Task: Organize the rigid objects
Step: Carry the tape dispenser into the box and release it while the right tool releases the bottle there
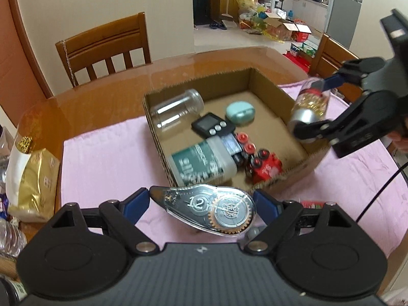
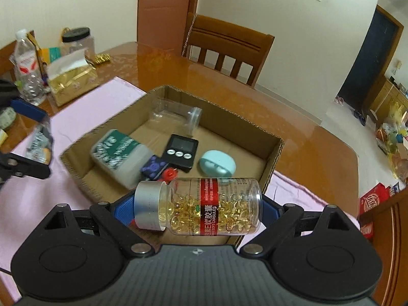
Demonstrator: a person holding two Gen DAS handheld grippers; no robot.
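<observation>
Both hands appear to be in the carrying step, each bringing one item toward the cardboard box [image 1: 257,81] on the pink cloth [image 1: 102,153]. On the left, the left gripper [image 1: 202,202] is clamped end to end on a correction tape dispenser [image 1: 204,207], a teardrop of clear hard plastic with a toothed wheel inside, held just short of the box's near wall. Inside lie a clear jar [image 1: 176,112], a black timer [image 1: 213,127], a mint oval case [image 1: 239,112], a green-labelled tub [image 1: 201,163] and a red toy [image 1: 265,167]. On the right, the right gripper [image 2: 197,205] grips a capsule bottle [image 2: 199,206] lengthwise, smooth and transparent with a silver cap, above the box's edge. Next, each item probably needs lowering into a bare patch of the floor before release.
</observation>
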